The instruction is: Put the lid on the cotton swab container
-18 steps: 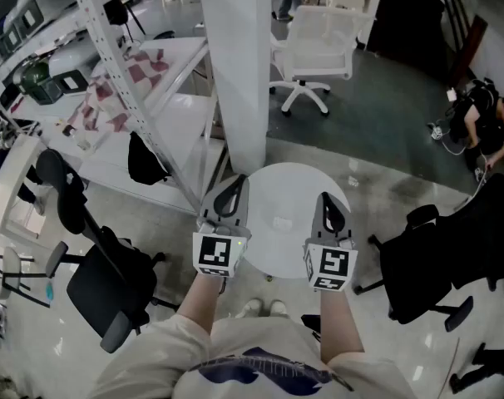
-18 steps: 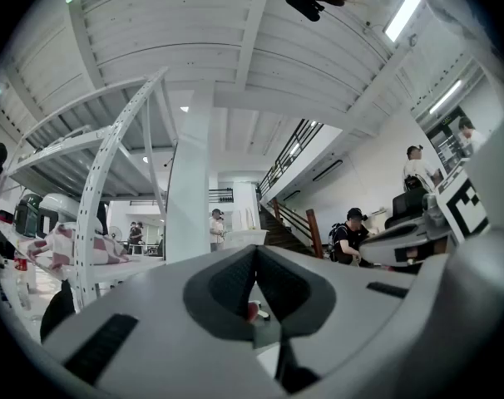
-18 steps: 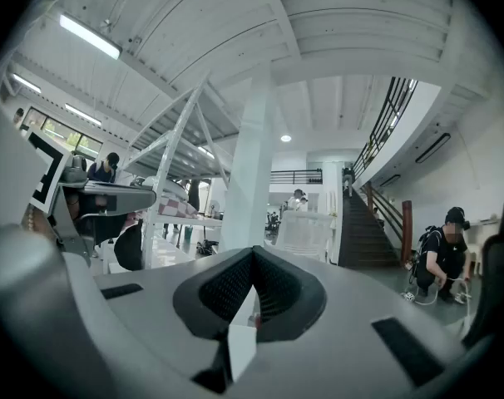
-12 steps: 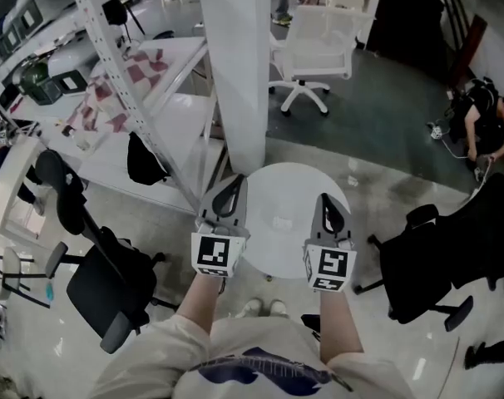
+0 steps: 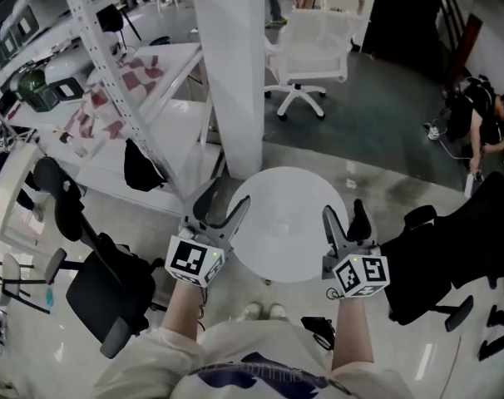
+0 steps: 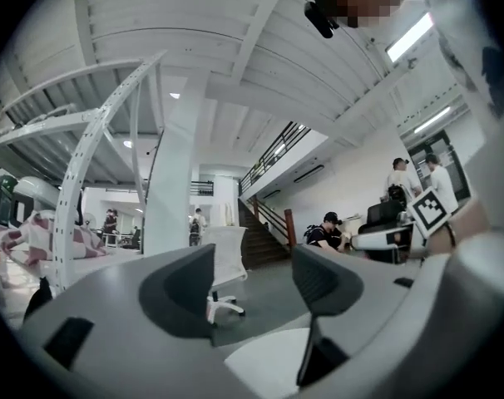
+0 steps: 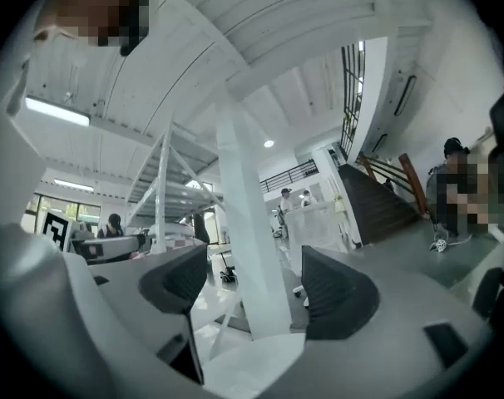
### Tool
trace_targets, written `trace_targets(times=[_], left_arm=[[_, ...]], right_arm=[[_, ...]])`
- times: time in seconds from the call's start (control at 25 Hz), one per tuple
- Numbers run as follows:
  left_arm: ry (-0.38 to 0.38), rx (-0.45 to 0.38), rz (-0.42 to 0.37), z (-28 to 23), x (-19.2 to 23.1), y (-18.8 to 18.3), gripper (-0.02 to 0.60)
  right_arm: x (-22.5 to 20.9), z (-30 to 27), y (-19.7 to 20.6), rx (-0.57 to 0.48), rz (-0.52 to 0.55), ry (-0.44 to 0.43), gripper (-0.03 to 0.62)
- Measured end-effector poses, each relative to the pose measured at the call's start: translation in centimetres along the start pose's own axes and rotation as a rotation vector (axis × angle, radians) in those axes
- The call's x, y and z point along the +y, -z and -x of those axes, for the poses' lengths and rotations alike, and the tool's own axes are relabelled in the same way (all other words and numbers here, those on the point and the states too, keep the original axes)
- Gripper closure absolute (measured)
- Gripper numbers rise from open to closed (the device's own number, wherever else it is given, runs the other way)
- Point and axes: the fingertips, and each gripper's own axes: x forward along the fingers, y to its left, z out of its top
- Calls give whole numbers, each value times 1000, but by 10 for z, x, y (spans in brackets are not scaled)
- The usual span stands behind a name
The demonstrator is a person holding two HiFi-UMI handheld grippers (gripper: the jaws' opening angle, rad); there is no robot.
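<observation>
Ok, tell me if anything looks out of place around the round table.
Nothing is spilled, tipped or broken. One oddity: no cotton swab container or lid shows on the round white table, and the left gripper and right gripper both hold their jaws apart, empty.

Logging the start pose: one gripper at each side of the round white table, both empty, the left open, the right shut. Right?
Not quite: the right gripper is open too, its fingers apart with nothing between them, as the right gripper view shows. The rest holds: the left gripper is open and empty, one at each side of the round white table.
</observation>
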Motion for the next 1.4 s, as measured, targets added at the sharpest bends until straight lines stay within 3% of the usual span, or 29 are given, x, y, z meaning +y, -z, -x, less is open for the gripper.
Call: trace_targets(times=[0.04,0.12,0.24,0.44,0.72,0.92,1.24,1.4], left_arm=[[39,7,-5,0,-3,0,281],[102,44,-39,1,-9,5,229],[113,100,-99,3,-10,17,224],[103,116,-50,-2,-12,25,208],[151,243,-60,-8,-32,62,202],[235,380,-168,-16,-54,115,200],[502,603,-154,-11,-85,240,200],[631,694,-214,-14,-94,305,200]], right_arm=[[-9,5,-5,-9,-12,1,222],[-27,16,-14,-17,-2,7,209],[-54,28,-19,2,20,29,214],[-92,43,-18,27,16,70,217],[-115,35,-8,91,42,-11,229],[-108,13,24,209,78,-155,275],[-81,-38,105,366,59,-278,289],[-63,-61,155,456,32,-312,289]])
